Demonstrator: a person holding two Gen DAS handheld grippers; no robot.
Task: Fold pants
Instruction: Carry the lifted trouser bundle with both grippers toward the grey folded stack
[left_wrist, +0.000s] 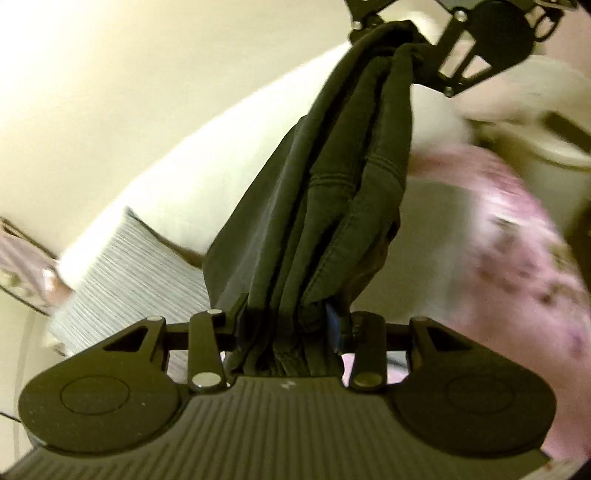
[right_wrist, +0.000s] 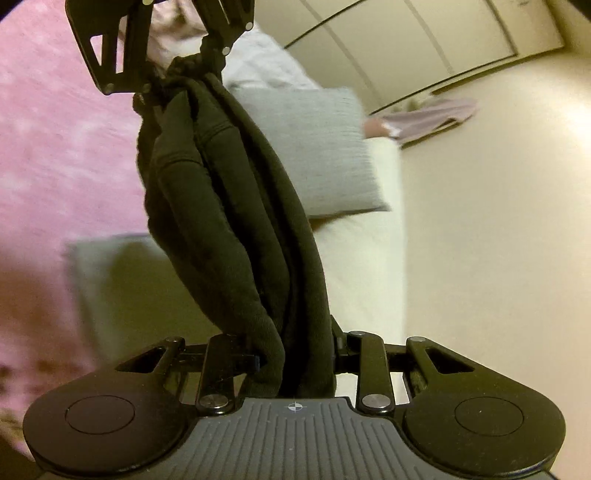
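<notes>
The dark charcoal fabric pants (left_wrist: 332, 206), bunched into thick stitched folds, are suspended in the air between the two grippers, clear of any surface. The left gripper (left_wrist: 291, 328) is clamped on one end of the bundle, with the cloth filling the gap between its jaws. The right gripper (right_wrist: 295, 354) is clamped likewise on the other end.

The left wrist view shows the pants running from its own jaws at the bottom upward and slightly to the right, ending at the black linkage of the right gripper (left_wrist: 417, 48) at the top edge. It alone shows a blurred pink floral-patterned cloth (left_wrist: 517, 258) at the right. A grey ribbed cushion (left_wrist: 122, 273) lies at lower left, against a cream wall.

The right wrist view shows the same bundle from the opposite end, rising from its jaws upward and to the left to meet the left gripper (right_wrist: 184, 70) at the top edge. It alone shows pale panelled doors (right_wrist: 424, 44) at upper right, a broad pink surface (right_wrist: 55, 129) at left, and the cushion resting on a white upholstered edge (right_wrist: 369, 266) (its full form cannot be determined).

The long axis of the bundle therefore runs straight from one gripper to the other, drawn fairly taut, with the seamed folds lying lengthwise along it.
</notes>
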